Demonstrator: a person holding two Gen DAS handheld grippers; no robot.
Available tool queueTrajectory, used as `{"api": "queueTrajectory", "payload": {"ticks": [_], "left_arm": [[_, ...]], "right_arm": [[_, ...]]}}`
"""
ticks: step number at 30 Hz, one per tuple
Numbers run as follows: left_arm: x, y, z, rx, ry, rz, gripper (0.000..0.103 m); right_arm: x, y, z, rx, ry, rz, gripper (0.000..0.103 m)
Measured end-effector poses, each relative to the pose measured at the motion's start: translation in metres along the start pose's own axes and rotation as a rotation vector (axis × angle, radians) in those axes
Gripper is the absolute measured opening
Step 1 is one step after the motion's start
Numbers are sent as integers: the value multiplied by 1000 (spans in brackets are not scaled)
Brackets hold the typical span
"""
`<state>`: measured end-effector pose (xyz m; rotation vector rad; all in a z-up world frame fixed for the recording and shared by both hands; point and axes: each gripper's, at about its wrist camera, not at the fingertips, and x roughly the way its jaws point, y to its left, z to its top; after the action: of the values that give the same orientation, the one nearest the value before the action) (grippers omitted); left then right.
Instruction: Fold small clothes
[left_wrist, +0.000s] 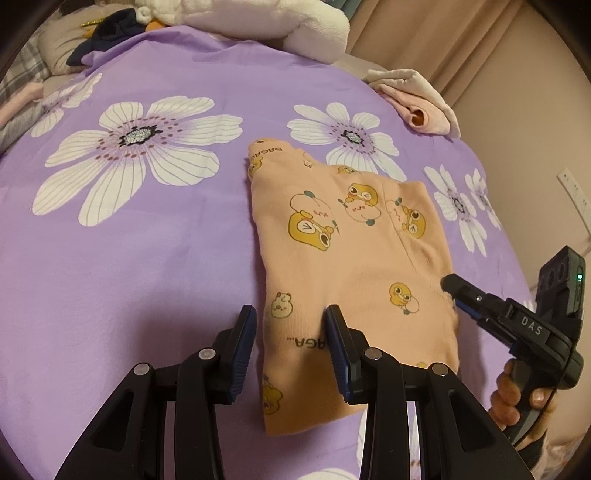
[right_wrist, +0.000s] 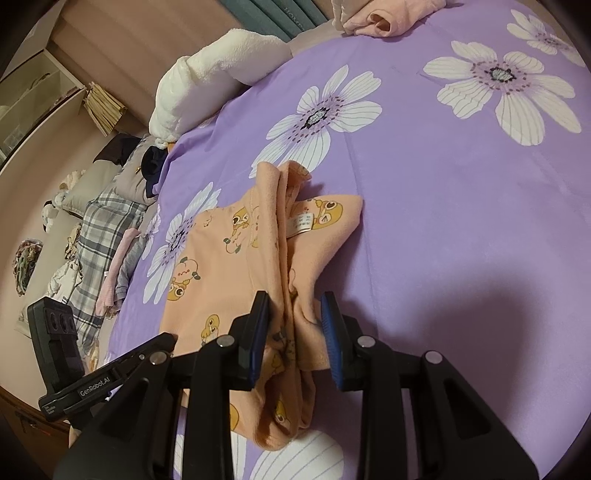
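A small peach garment (left_wrist: 351, 266) printed with yellow cartoon animals lies folded on the purple flowered bedspread (left_wrist: 147, 258). My left gripper (left_wrist: 291, 317) is open, its jaws straddling the garment's near left edge. My right gripper (left_wrist: 452, 291) is at the garment's right edge. In the right wrist view the right gripper (right_wrist: 293, 306) is open, with bunched folds of the garment (right_wrist: 236, 266) lying between its fingers, and a white care label shows on the cloth. The left gripper (right_wrist: 147, 354) shows at lower left in that view.
A pink and cream pile of clothes (left_wrist: 417, 99) lies at the far right of the bed. A white fluffy blanket (left_wrist: 258, 22) lies at the back. Plaid and pink clothes (right_wrist: 107, 236) lie along the bed's side. A curtain (left_wrist: 461, 44) hangs beyond.
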<state>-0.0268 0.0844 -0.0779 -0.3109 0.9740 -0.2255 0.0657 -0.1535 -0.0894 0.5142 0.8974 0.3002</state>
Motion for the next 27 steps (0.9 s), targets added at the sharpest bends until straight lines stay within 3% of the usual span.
{"api": "queueTrajectory", "payload": {"ticks": [6, 13, 14, 17, 21, 27], "left_arm": [[-8, -6, -7, 23, -11, 31, 36], [-21, -19, -20, 57, -47, 100, 36], [-22, -21, -21, 60, -48, 116, 39], [-27, -26, -24, 63, -44, 132, 88], [-41, -29, -27, 49, -78, 143, 91], [-59, -40, -31, 58, -106, 189, 95]], "right_arm": [[-17, 10, 1, -67, -57, -54, 31], [-32, 35, -7, -196, -88, -43, 33], [-33, 41, -12, -226, -83, -45, 41], [-35, 53, -24, -275, -74, -57, 62], [-37, 62, -37, -339, -57, -126, 68], [-55, 68, -45, -358, -64, -157, 88]]}}
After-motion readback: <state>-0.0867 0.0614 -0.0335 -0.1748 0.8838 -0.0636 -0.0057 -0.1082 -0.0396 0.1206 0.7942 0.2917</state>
